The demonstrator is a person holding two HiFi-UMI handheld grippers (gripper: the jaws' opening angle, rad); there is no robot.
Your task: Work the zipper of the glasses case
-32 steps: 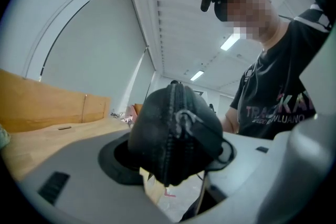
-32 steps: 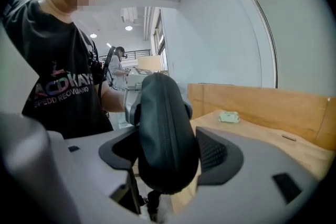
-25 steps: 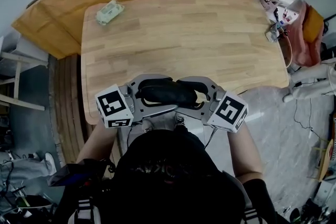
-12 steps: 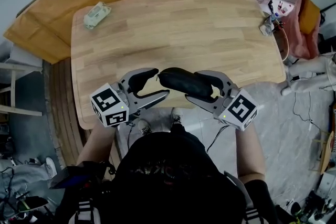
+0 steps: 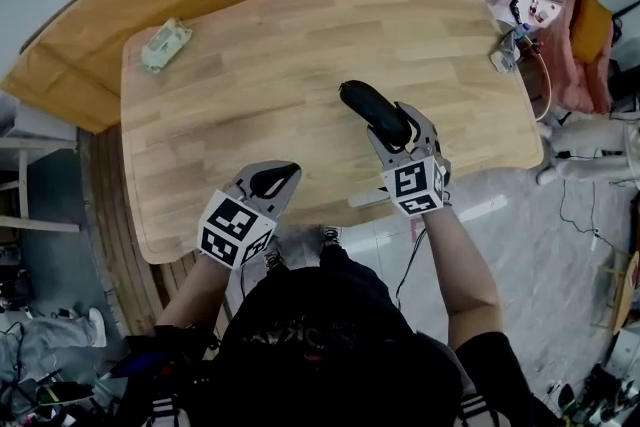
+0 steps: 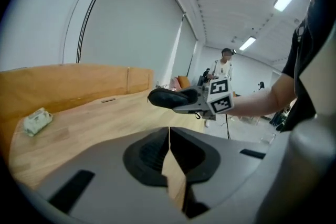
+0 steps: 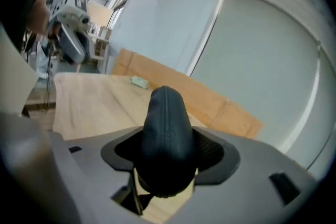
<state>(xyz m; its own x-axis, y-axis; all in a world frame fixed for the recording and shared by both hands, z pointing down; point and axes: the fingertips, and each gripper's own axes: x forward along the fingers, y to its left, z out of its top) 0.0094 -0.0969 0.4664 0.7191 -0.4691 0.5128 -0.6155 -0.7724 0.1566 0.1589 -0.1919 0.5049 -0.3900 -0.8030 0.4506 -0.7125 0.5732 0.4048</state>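
A small pale green packet (image 5: 165, 45) is located at the far left corner of the wooden tabletop (image 5: 260, 85). The left gripper (image 5: 275, 180) is positioned over the near edge, left of centre. Its jaws are fully closed against each other and nothing is held between them. To its right, well apart from it, the right gripper (image 5: 397, 127) is positioned over the right half of the tabletop, close to the near edge. Its jaws are set wide and clamped on one end of the black glasses case (image 5: 372, 107). The free end of the case is pointed toward the middle of the tabletop. Small items with wires (image 5: 510, 10) are grouped at the far right corner.
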